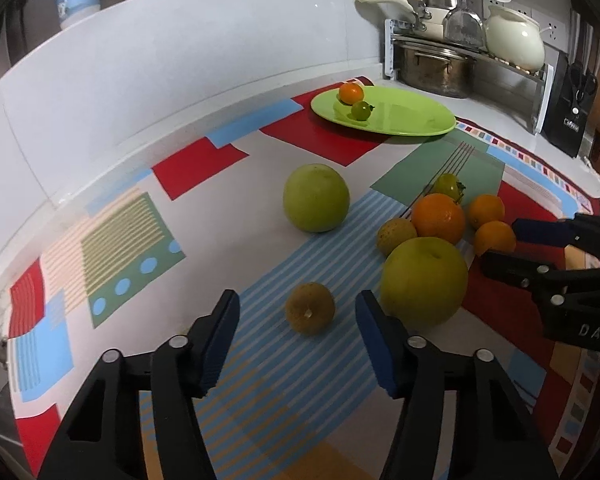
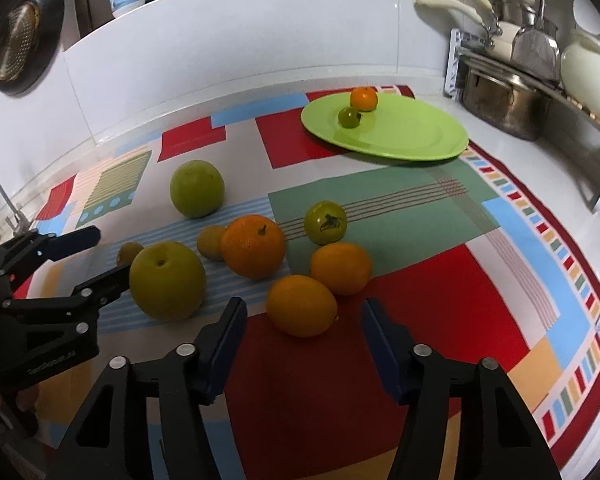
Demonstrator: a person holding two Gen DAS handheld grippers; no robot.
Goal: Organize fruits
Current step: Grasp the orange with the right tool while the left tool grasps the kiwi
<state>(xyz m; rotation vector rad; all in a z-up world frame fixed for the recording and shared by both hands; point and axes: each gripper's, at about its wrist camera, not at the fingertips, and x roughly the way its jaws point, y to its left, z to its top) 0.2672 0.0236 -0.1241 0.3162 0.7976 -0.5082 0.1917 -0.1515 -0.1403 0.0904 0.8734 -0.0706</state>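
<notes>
1. The patterned mat [image 2: 440, 280] is lying bare at right of the right wrist frame; the green plate [image 2: 400, 136] is sitting at upper centre, near the pot rack [image 2: 540, 92].
2. The left gripper [image 1: 298, 314] is gaping wide around a small brownish fruit [image 1: 310, 309], seemingly untouched; the right gripper [image 2: 304, 312] is spreading empty just before an orange [image 2: 302, 306].
3. Two fruits are resting on the plate; eight are lying on the mat.
</notes>
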